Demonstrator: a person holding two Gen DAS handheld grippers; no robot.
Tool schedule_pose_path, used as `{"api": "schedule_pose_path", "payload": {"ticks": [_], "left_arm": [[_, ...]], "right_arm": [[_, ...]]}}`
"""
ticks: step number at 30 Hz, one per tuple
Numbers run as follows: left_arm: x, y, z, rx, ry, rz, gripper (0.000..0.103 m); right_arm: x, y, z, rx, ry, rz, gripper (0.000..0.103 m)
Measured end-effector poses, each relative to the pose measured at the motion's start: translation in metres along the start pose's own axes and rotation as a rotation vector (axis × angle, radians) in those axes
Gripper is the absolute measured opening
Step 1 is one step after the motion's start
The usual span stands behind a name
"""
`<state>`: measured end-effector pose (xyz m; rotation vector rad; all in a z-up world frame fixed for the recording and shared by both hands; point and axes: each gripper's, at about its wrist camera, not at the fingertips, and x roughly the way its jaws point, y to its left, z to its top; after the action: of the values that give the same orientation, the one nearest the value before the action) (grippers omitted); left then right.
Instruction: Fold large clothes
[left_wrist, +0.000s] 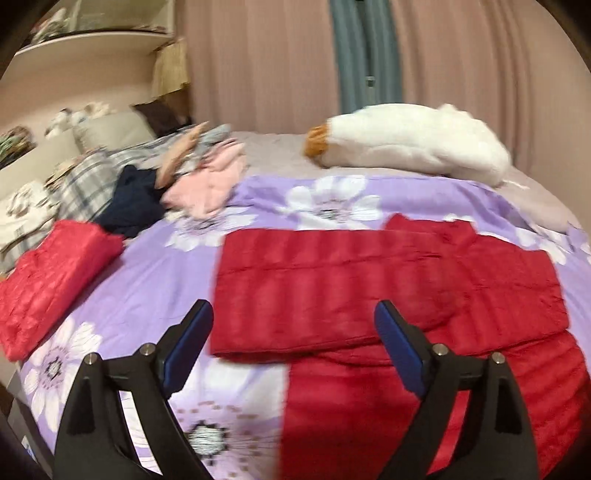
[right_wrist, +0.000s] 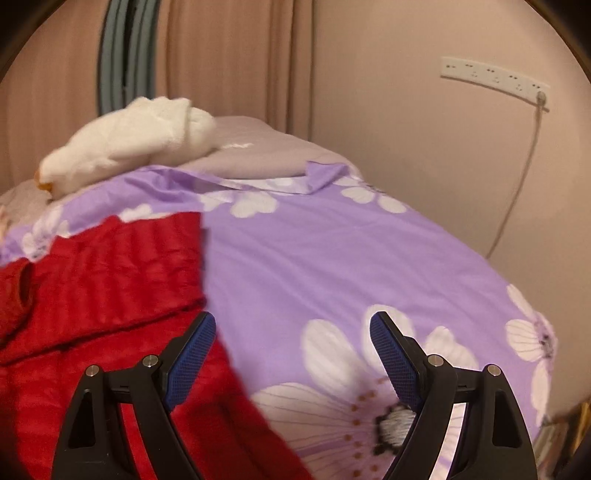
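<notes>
A dark red quilted garment (left_wrist: 388, 288) lies spread on the purple flowered bedspread (left_wrist: 155, 280), with one part folded across its upper half. My left gripper (left_wrist: 293, 325) is open and empty, hovering over the garment's near left edge. The same garment shows in the right wrist view (right_wrist: 110, 280), at the left. My right gripper (right_wrist: 293, 332) is open and empty above the garment's right edge and the bedspread (right_wrist: 332, 251).
A folded bright red item (left_wrist: 51, 280) lies at the bed's left edge. A pile of pink, navy and plaid clothes (left_wrist: 166, 184) sits behind it. A white plush toy (left_wrist: 413, 144) lies at the far side. Shelves stand left; a wall socket strip (right_wrist: 495, 77) with a cable hangs right.
</notes>
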<state>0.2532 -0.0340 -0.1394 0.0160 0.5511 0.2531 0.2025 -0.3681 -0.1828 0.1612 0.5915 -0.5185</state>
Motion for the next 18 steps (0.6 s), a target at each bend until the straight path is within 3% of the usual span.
{"api": "schedule_pose_path", "payload": {"ticks": [4, 5, 8, 11, 13, 14, 18], "left_arm": [[0.020, 0.037, -0.019, -0.028, 0.050, 0.071, 0.089], [0.026, 0.047, -0.024, -0.022, 0.066, 0.119, 0.088], [0.038, 0.072, -0.030, -0.026, 0.078, 0.206, 0.080], [0.042, 0.104, -0.029, -0.134, 0.073, 0.229, 0.069], [0.046, 0.122, -0.027, -0.202, 0.091, 0.187, 0.052], [0.049, 0.130, -0.027, -0.228, 0.104, 0.176, 0.050], [0.061, 0.148, -0.032, -0.305, 0.139, 0.263, 0.040]], "right_arm": [[-0.006, 0.020, 0.001, -0.011, 0.007, 0.103, 0.085], [-0.008, 0.028, 0.001, -0.018, 0.011, 0.133, 0.086], [-0.010, 0.057, 0.001, -0.045, 0.025, 0.197, 0.091], [-0.016, 0.106, 0.003, -0.116, 0.010, 0.237, 0.091], [-0.021, 0.145, 0.005, -0.194, -0.001, 0.291, 0.091], [-0.023, 0.166, 0.007, -0.235, 0.000, 0.315, 0.091], [-0.011, 0.239, 0.017, -0.274, 0.077, 0.443, 0.092]]}}
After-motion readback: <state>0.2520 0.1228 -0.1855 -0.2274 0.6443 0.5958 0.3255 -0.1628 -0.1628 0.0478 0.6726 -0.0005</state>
